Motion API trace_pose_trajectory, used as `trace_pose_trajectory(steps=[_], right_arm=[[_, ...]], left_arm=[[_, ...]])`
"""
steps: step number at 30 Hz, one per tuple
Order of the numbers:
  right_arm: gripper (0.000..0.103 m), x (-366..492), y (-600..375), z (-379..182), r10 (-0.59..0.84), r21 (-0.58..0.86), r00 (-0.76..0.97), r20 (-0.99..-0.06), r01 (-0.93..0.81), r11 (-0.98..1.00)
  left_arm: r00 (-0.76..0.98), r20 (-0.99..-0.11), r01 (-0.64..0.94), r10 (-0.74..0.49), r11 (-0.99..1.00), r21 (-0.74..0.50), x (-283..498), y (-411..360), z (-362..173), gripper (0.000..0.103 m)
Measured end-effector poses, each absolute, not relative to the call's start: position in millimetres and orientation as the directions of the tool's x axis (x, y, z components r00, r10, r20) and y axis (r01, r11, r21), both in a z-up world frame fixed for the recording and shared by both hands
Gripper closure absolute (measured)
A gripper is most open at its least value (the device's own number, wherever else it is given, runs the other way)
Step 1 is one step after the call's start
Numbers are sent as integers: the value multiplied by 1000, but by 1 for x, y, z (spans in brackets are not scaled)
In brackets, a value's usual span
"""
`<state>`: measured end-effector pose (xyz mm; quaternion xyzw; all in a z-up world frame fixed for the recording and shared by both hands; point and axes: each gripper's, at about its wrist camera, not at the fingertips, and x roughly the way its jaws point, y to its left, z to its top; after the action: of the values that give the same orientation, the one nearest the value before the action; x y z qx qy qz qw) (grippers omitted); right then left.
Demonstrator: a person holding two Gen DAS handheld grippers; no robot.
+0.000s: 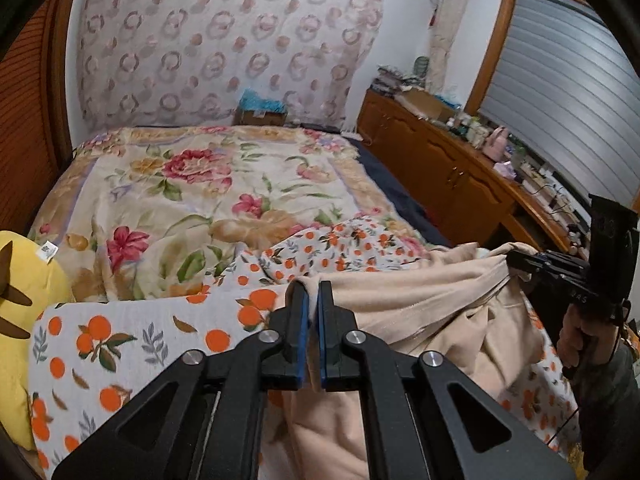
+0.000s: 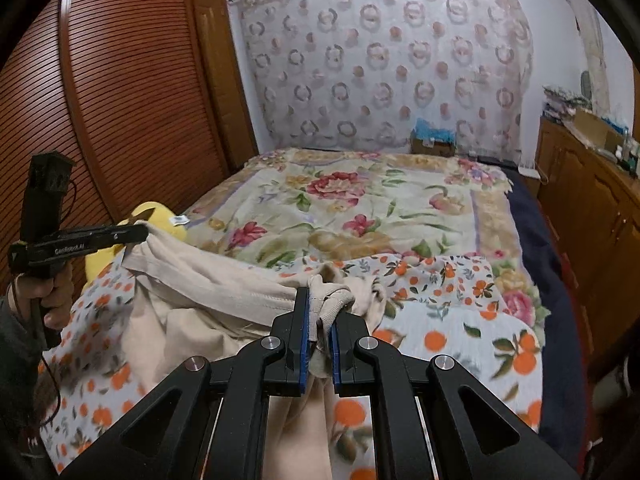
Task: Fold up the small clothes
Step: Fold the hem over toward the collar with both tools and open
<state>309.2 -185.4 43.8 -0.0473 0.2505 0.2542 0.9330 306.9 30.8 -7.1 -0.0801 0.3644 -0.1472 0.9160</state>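
Beige cotton garment [image 1: 432, 320] lifted by two corners above the orange-print blanket [image 1: 132, 344].
We judge the spreading step: left gripper [image 1: 314, 292] pinches one edge, fingers pressed nearly together; right gripper [image 2: 320, 312] pinches a ribbed cuff. Next we should lower it flat toward 12 o'clock, keeping tension. At 1 o'clock a brown cardboard box [image 2: 434, 146] holds something blue; we cannot tell what.

A floral blanket [image 1: 192, 184] covers the bed, an orange-print sheet [image 1: 132, 344] lying at its six o'clock edge. A yellow plush toy [image 1: 24, 300] sits at nine o'clock; a wooden cabinet [image 1: 440, 168] stands at three o'clock.
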Motion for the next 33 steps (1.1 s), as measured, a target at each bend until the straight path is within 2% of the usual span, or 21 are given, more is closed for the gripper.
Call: trace_pose_trajectory(steps=[2,4,6,7,9,10,11,12,15,24,28,33], right_arm=[[95,320,-181,41,441,44,742,-504,-488,872],[95,325,-178,40,437,44,742,-508,-485,874],[89,325,-176,41,437,40,742,-509,-487,872],[87,323,-174,42,435,31,744,-507,-489,872],[72,321,-175,46,426,13,746,-512,-489,872],[65,319,-175,47,423,6,746,-515,-490,872],[51,315,-175,49,409,-10,755,-513,-481,877],[47,311,-176,51,390,-28,769,-506,-466,884],[43,300,-182,55,390,-39,774,-499,-469,882],[43,305,-167,32,350,-114,719,-601,-510,853],[43,327,-163,38,351,-106,725,-593,-502,858],[48,352,-173,52,318,-57,766,-559,-418,907]], left_arm=[[672,-662,213,-331,943,-256,314,31,-15,96],[679,-664,217,-312,950,-225,313,28,-17,84],[694,-650,232,-310,951,-206,309,28,-13,55],[696,-645,241,-317,948,-206,306,28,-12,50],[693,-642,253,-329,944,-212,303,30,-11,21],[690,-638,264,-343,939,-219,298,30,-11,21],[682,-642,272,-350,936,-222,295,31,-13,21],[673,-650,279,-353,935,-219,292,31,-15,21],[649,-683,297,-334,938,-176,283,27,-24,21],[598,-754,296,-272,949,-107,301,14,-50,21],[603,-756,286,-254,954,-92,321,12,-52,21],[658,-728,202,-194,976,-77,348,23,-47,20]])
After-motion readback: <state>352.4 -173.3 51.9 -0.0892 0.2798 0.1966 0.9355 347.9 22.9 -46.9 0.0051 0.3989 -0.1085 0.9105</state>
